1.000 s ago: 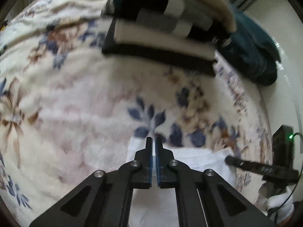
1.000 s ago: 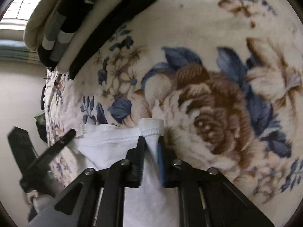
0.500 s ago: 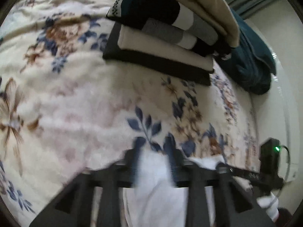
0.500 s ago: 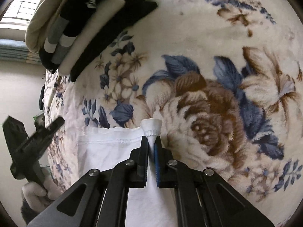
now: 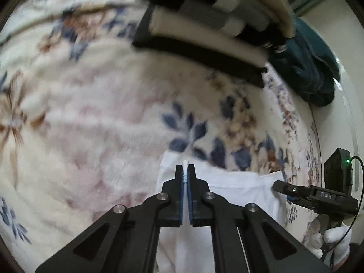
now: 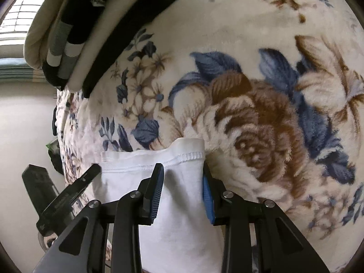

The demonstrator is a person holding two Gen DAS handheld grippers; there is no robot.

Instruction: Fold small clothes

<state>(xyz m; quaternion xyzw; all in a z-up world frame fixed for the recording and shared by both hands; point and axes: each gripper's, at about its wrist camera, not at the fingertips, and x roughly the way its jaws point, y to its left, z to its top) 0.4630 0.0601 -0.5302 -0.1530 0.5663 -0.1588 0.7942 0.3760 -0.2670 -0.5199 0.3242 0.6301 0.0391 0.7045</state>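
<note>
A white garment [image 6: 182, 204] is spread on a floral fleece blanket [image 6: 250, 68]. Its edge is pinched by the left gripper [image 5: 187, 177]; the right gripper [image 6: 183, 177], just opened, straddles the hem unclamped, seemingly releasing a fold.

You are working over a plush floral blanket [image 6: 261, 125] in cream, blue and brown. Behind it stands a pale wall [image 6: 20, 118], and daylight comes through a gridded window [image 6: 13, 18] (upper left, right-wrist view).
</note>
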